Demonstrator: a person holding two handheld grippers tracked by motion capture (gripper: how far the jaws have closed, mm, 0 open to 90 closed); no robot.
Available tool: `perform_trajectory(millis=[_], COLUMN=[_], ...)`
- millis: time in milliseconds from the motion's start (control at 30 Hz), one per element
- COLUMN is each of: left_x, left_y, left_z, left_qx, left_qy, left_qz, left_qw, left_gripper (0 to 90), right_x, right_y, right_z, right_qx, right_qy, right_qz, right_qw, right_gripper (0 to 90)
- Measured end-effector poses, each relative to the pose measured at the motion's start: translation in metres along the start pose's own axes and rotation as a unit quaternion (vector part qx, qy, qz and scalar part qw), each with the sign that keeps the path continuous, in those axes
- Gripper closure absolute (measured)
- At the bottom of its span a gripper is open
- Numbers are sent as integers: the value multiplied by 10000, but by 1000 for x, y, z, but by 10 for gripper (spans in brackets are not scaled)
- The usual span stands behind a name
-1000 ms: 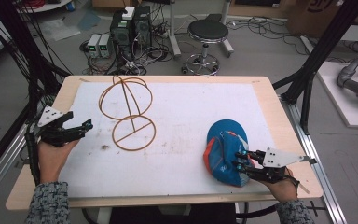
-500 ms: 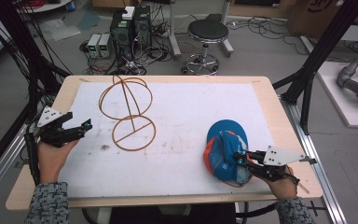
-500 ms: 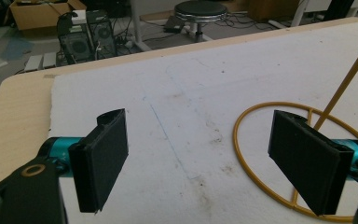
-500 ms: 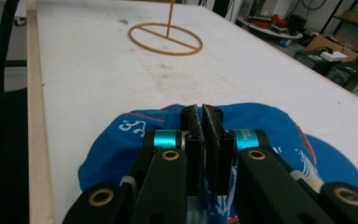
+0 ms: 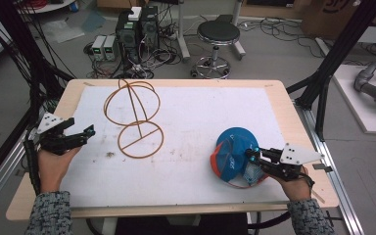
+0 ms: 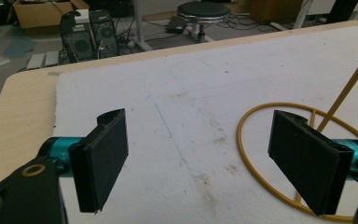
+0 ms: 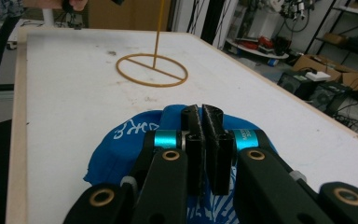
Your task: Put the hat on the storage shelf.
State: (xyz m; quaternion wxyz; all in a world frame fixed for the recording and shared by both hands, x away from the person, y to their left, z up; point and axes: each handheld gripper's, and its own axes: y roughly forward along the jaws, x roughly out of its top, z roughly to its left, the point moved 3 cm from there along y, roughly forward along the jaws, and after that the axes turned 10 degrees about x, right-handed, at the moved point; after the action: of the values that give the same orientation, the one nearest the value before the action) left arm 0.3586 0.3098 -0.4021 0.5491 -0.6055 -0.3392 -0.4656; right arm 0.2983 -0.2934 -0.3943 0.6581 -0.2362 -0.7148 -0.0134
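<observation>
One blue cap (image 5: 235,154) near right on our white table (image 5: 200,112), one wire stand (image 5: 134,117) far left, our right gripper (image 5: 252,155) clenched on the cap, left gripper (image 5: 85,132) released.

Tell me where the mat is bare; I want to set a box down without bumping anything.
The widest bare stretch lies between the wire stand and the blue cap, running to the far right corner. The near middle edge is free too. It is crowded by the right gripper at the cap and by the left gripper beside the stand.
</observation>
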Motion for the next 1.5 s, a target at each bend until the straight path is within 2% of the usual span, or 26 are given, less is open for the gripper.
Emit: perform_trajectory(millis=[400,600,900,1067,1500], left_x=[-2,-3,-3,-3,-4], left_y=[1,1,0,1,3], left_z=[2,4,6,5,5], left_qx=[13,38,82,65,48], left_qy=[-54,-96,-32,-69,-69], left_qz=[7,3,21,13,32], left_qw=[10000,9999,10000,10000,10000], left_gripper=[202,202,201,202,202], right_x=[24,36,60,73,108], right_y=[1,1,5,6,29], right_z=[-15,-26,-42,-50,-83], right_qx=[-169,-237,-313,-369,-586], right_qy=[-12,127,46,16,272], right_qz=[-206,-385,-454,-471,-584], right_qw=[9996,9989,9985,9982,9962], right_gripper=[884,884,884,883,884])
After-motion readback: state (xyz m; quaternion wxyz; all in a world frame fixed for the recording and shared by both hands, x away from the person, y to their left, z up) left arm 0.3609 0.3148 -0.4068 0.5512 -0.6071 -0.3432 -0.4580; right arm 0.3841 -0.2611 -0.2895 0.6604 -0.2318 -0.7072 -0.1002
